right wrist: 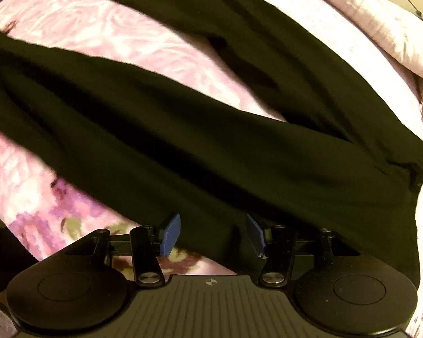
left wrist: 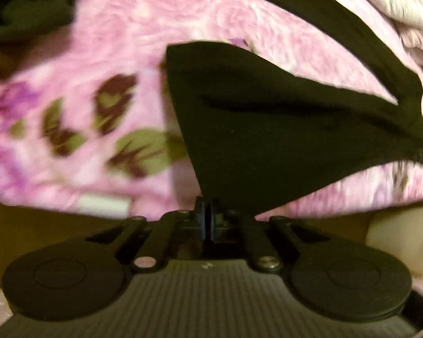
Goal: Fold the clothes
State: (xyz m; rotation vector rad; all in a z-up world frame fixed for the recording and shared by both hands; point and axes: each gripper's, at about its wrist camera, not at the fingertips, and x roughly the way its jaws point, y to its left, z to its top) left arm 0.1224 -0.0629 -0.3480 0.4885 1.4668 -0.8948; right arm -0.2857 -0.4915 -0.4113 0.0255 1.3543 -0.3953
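The left gripper (left wrist: pixel 208 217) was pinched shut on the black pants (left wrist: pixel 268 129); the right gripper (right wrist: pixel 213 235) stood open around them, not squeezing; that side could slip and bunch up.

Pink floral bedspread (left wrist: pixel 127 22), warm light

Setting: a home bedroom. A pink floral blanket (right wrist: pixel 104 42) covers a bed. Black trousers (right wrist: pixel 183 140) lie on the blanket; bunched pale bedding (right wrist: pixel 380 28) sits beyond them.
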